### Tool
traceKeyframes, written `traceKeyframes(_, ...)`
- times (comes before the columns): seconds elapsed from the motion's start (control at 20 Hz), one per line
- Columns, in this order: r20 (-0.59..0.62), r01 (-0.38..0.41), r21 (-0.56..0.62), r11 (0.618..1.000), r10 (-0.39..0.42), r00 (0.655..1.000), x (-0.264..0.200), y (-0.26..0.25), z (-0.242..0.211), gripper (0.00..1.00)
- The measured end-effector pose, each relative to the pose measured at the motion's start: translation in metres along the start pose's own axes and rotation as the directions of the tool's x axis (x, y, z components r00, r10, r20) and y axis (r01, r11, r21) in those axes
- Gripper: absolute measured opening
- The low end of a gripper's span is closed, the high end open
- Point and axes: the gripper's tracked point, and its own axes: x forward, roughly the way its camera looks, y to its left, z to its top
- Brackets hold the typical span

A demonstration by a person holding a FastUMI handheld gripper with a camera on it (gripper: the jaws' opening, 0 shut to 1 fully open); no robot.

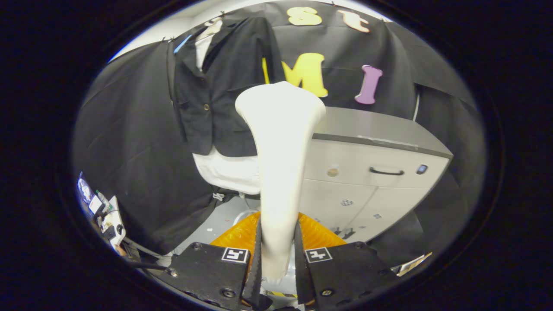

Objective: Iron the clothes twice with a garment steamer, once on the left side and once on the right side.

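Observation:
My gripper (pixel 278 255) is shut on the handle of a white garment steamer (pixel 278 142), which rises upright from between the fingers and widens into a flat head at the top. Beyond it, a little to its left, hangs a black jacket (pixel 222 90) over a white shirt (pixel 227 170) on a hanger against the booth wall. The steamer head stands in front of the jacket's right edge; I cannot tell whether it touches the cloth. The jacket's lower right part is hidden behind the steamer.
A grey cabinet (pixel 380 168) with a black drawer handle stands right of the clothes, close behind the steamer. An orange ribbed object (pixel 235 235) lies on the floor just below the fingers. Small gear and cables (pixel 106 216) sit low at the far left.

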Motion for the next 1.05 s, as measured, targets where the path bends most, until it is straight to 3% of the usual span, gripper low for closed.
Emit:
traceKeyframes(0.3, 0.004, 0.084, 0.095, 0.992, -0.085, 0.996, -0.054, -0.115, -0.04, 0.35)
traceKeyframes(0.5, -0.003, 0.113, 0.136, 0.984, -0.113, 0.994, -0.082, -0.161, -0.074, 0.35)
traceKeyframes(1.05, -0.031, 0.143, 0.205, 0.968, -0.14, 0.99, -0.126, -0.188, -0.148, 0.35)
